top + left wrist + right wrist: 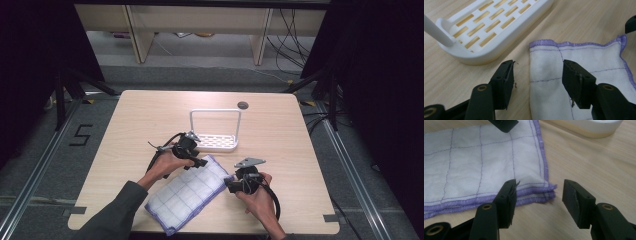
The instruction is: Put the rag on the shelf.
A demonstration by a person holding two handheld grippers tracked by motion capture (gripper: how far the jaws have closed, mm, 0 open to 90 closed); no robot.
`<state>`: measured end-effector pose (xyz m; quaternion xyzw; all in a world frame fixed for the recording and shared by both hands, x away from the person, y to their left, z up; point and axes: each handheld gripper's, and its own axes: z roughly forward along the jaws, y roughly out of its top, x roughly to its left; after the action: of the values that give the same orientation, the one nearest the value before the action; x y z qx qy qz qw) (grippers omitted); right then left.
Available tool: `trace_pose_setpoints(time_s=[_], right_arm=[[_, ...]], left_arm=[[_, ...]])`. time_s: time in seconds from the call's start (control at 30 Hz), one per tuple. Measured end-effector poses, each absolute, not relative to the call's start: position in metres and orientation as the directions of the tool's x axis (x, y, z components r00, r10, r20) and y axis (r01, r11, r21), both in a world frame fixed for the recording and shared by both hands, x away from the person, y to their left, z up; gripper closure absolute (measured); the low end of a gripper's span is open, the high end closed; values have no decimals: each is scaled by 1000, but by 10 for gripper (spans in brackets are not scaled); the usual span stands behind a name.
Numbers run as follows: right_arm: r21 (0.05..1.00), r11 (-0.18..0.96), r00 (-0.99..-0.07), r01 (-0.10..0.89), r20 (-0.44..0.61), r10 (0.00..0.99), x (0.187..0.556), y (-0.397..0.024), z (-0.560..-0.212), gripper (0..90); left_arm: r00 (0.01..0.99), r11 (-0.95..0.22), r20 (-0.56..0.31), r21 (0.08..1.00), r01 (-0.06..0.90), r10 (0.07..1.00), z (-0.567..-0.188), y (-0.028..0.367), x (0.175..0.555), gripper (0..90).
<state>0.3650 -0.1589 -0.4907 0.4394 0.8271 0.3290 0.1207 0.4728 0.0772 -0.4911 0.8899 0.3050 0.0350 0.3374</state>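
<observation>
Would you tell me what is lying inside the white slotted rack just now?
Nothing lies in the white rack; the tabletop shows through its slots in the left gripper view. The folded cloth lies in front of it on the table.

Left gripper and right gripper sit low near the table's front edge, jaws apart, both forearms reaching in.

Wooden table bears folded cloth, white rack.

A folded white cloth with purple stitched grid and purple hem lies flat near the table's front edge.
</observation>
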Motion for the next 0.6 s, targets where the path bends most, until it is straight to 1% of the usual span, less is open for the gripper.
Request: trace_pose_setpoints(time_s=[0.03, 0.1, 0.13, 0.17, 0.2, 0.3, 0.4, 0.5, 0.53, 0.6], right_arm=[[658, 380, -574, 651, 99, 813, 365, -156, -493, 460], [650, 405, -589, 643, 83, 804, 366, -156, -494, 460], [639, 390, -577, 663, 103, 811, 366, -155, -494, 460], [655, 380, -572, 653, 96, 815, 366, -154, -497, 459], [636, 386, -571, 668, 106, 814, 366, -153, -496, 460], [644, 392, -576, 657, 93, 812, 369, -153, -497, 459], [636, 385, -570, 668, 105, 815, 369, -151, -497, 460], [631, 403, -578, 663, 89, 811, 371, -151, -499, 470], [639, 385, -568, 666, 101, 817, 371, -149, -501, 481], [619, 411, -582, 669, 93, 808, 372, -149, -501, 517]], left_arm=[[808, -580, -146, 625, 523, 571, -491, 76, 473, 430], [817, -599, -127, 617, 509, 563, -491, 73, 473, 435], [816, -599, -127, 618, 510, 564, -491, 72, 473, 435], [821, -609, -124, 611, 506, 557, -491, 70, 473, 435], [820, -608, -123, 611, 506, 559, -491, 69, 473, 435], [810, -588, -140, 620, 520, 570, -493, 67, 476, 437], [810, -599, -128, 610, 519, 572, -495, 65, 477, 450], [811, -598, -132, 610, 520, 571, -497, 64, 480, 469], [807, -591, -133, 614, 523, 576, -498, 63, 480, 480], [816, -603, -130, 611, 514, 563, -498, 63, 481, 511]])
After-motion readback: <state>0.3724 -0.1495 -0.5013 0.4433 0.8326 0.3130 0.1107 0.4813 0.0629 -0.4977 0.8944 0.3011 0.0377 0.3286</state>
